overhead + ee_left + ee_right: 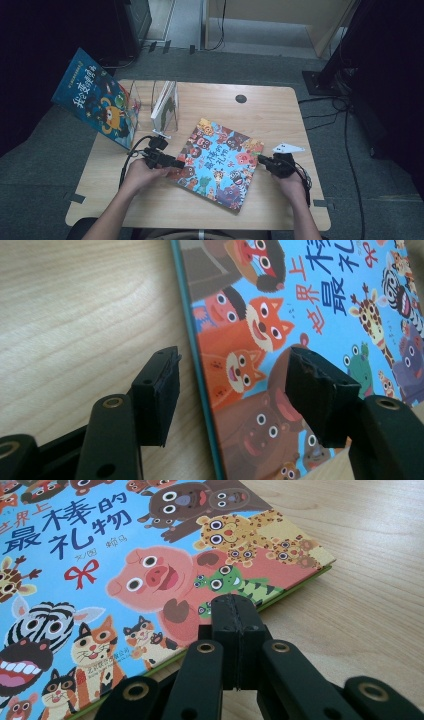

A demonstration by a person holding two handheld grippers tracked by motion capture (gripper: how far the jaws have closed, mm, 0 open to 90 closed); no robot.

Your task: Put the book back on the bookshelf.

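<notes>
Left gripper (232, 390) has its 2 jaws standing wide, straddling the teal spine edge of the picture book (300, 315) with nothing pinched yet: 1 pad hangs over bare wood, the other over the cover's bears. Right gripper (235, 612) has its 2 jaws pressed flat together, empty, tips resting at the book's opposite edge by the green crocodile. The book lies flat mid-table (280, 107), cover up, angled.

Risks from here: if the left jaws close at this height, they may skate over the cover rather than catch the edge. If the right tip pushes too hard, the book likely slides toward the clear book stand (165, 107) or spins. Lifted by 1 edge alone, it could flop open. The blue book (95, 97) leaning at the table's far-left corner looks easy to knock.
</notes>
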